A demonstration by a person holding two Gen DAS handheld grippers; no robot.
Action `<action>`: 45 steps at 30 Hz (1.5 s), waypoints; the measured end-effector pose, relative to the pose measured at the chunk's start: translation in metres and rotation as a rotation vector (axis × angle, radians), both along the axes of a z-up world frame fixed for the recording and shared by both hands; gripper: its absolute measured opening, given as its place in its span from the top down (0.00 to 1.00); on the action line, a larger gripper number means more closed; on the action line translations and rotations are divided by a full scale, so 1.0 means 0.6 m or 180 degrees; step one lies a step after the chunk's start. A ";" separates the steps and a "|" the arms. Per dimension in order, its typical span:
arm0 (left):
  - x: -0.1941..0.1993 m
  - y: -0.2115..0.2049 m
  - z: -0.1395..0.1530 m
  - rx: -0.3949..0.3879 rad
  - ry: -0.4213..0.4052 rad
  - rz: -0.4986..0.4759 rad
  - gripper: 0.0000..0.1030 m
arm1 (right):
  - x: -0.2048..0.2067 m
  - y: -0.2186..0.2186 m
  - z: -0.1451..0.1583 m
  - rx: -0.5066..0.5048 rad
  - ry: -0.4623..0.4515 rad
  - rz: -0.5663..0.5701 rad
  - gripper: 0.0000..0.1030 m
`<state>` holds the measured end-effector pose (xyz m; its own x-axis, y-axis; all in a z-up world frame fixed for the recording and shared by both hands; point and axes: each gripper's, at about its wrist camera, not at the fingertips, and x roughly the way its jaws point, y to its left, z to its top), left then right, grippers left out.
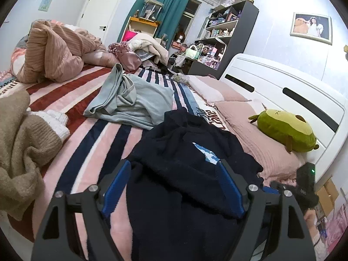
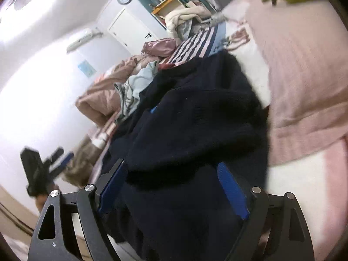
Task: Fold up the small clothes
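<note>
Hovering low over striped bed [image 1: 87, 143], left gripper [image 1: 174, 165] and right gripper [image 2: 171, 165] gape wide, empty; navy sweater [image 1: 195, 152] bunched between fingers.

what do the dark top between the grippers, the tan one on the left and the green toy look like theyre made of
Dark navy garment: looks like a soft, matte fuzzy knit, since its surface is nappy and unshiny; the weave is too dark to confirm. Tan sweater: chunky wool-like knit with visible loops and a white ribbed cuff. Green plush toy: short-pile plush fabric, stuffed, judging by its rounded shape and velvety sheen.
</note>
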<state>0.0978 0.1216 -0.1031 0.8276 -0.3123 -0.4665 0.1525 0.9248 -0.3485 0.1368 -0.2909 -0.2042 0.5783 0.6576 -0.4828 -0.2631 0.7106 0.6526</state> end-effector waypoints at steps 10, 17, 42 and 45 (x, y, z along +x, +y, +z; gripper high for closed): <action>-0.018 0.029 0.008 -0.0014 -0.0036 0.0171 0.19 | 0.042 0.050 0.035 -0.0527 -0.0295 -0.0531 0.95; -0.025 0.062 0.004 -0.0042 -0.0064 0.0262 0.19 | -0.002 0.198 0.122 -0.0581 -0.1137 0.0397 0.96; -0.017 0.042 -0.094 -0.0048 0.0484 -0.0345 0.16 | -0.107 0.096 0.090 -0.0911 -0.0607 0.0479 0.43; -0.008 0.030 -0.127 -0.0017 0.0720 -0.0374 0.16 | -0.117 0.002 0.065 -0.1027 -0.0267 0.0091 0.40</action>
